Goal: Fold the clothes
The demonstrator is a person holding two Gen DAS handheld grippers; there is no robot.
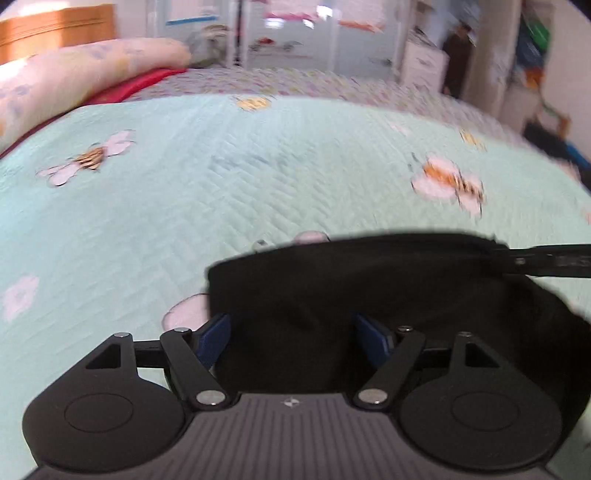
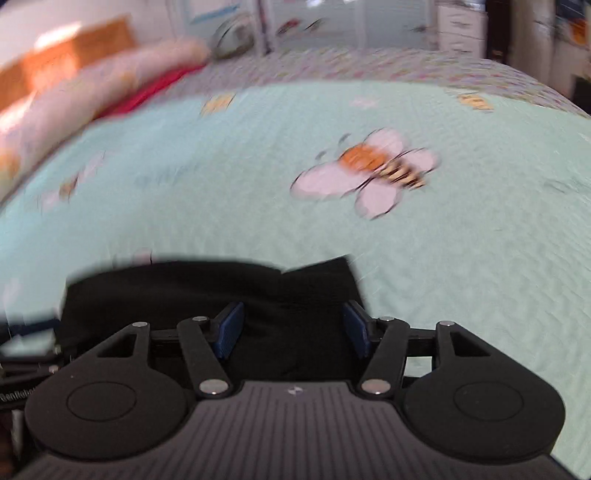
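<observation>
A black garment [image 1: 351, 280] lies in a folded heap on the mint-green bedspread [image 1: 221, 177], close under both cameras. My left gripper [image 1: 293, 339] stands open over its left part; the blue pads [image 1: 216, 338] are wide apart, with black cloth lying between and below them, not pinched. In the right wrist view the same black garment [image 2: 184, 284] reaches to just past the right pad. My right gripper [image 2: 293, 328] is open above it too, and no cloth is clamped. A finger of the right gripper [image 1: 546, 260] shows at the garment's far right corner.
The bedspread [image 2: 184, 206] has bee prints [image 2: 369, 170] and stretches far ahead. A long pale pillow [image 1: 74, 77] and a red cloth [image 1: 140, 86] lie at the back left by a wooden headboard [image 1: 55, 26]. Cabinets and clutter stand beyond the bed.
</observation>
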